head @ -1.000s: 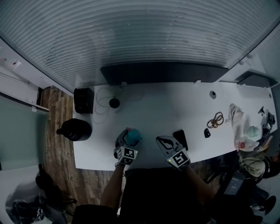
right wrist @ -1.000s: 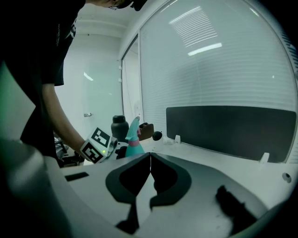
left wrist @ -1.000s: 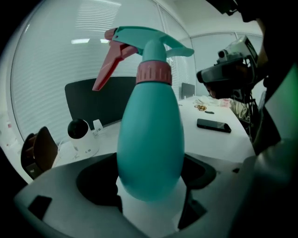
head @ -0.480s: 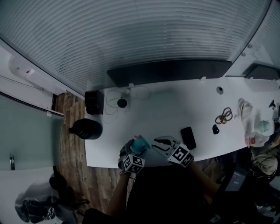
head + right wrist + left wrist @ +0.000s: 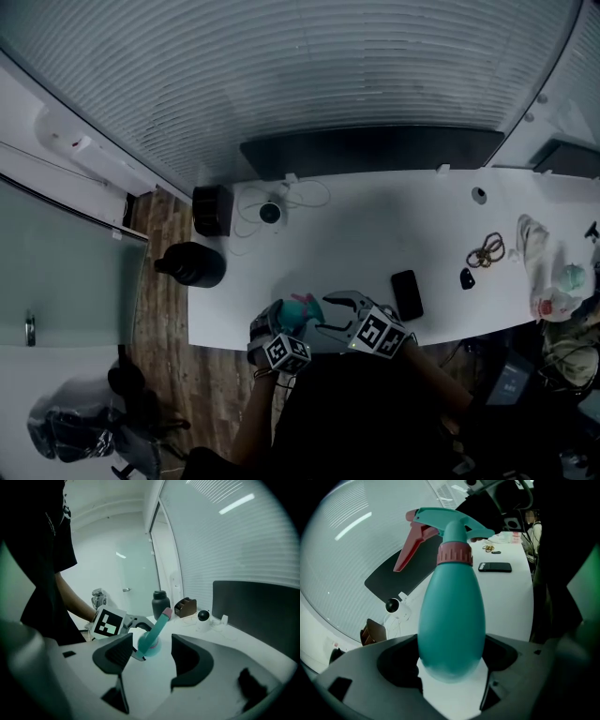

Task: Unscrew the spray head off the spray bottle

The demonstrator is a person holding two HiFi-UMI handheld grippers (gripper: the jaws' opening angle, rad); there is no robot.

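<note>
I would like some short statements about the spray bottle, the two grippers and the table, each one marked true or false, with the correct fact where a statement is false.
1. The left gripper is shut on the teal body of the spray bottle. True.
2. The spray head is already off the bottle. False: it still sits on the neck, above the pink collar.
3. The right gripper is clamped on the spray head. False: its jaws are apart and opening, and they press on nothing.
4. A black phone lies on the white table. True.
5. The trigger is teal. False: it is red.
</note>
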